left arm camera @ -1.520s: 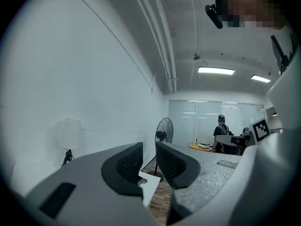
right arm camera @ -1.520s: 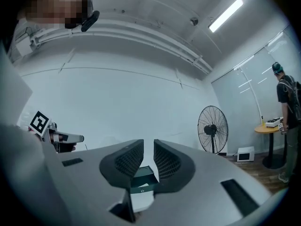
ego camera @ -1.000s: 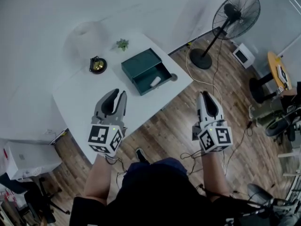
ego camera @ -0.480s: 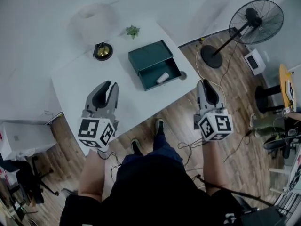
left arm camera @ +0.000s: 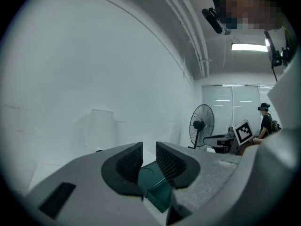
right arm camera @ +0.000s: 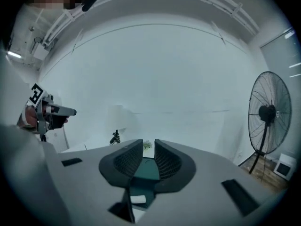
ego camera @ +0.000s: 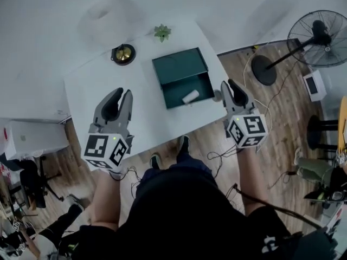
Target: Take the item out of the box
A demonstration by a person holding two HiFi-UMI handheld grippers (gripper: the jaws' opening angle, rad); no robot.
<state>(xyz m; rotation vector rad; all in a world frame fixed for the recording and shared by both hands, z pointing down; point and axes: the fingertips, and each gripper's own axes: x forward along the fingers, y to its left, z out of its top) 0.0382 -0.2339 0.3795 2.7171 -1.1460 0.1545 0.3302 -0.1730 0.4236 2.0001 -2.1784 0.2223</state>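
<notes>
A dark green box (ego camera: 180, 66) lies on the white table (ego camera: 103, 85) with its drawer (ego camera: 187, 91) pulled out toward me. A small white item (ego camera: 190, 96) rests in the drawer; the right gripper view shows the white item (right arm camera: 138, 199) low between the jaws. My right gripper (ego camera: 228, 85) hovers just right of the drawer, open; its jaws have just been opening, with nothing between them. Over the table's near left part my left gripper (ego camera: 122, 95) stands open with a narrow gap and holds nothing. Past its jaws the green box (left arm camera: 153, 175) shows.
A small green plant (ego camera: 161, 32) and a black-and-gold round object (ego camera: 123, 53) stand at the table's far side. A standing fan (ego camera: 320, 37) is on the wooden floor at the right. A white cabinet (ego camera: 27, 140) sits left of the table. Cables trail on the floor.
Both grippers have moved forward toward the table. The right one went from over the floor to beside the open drawer; the left one now lies further over the tabletop.
</notes>
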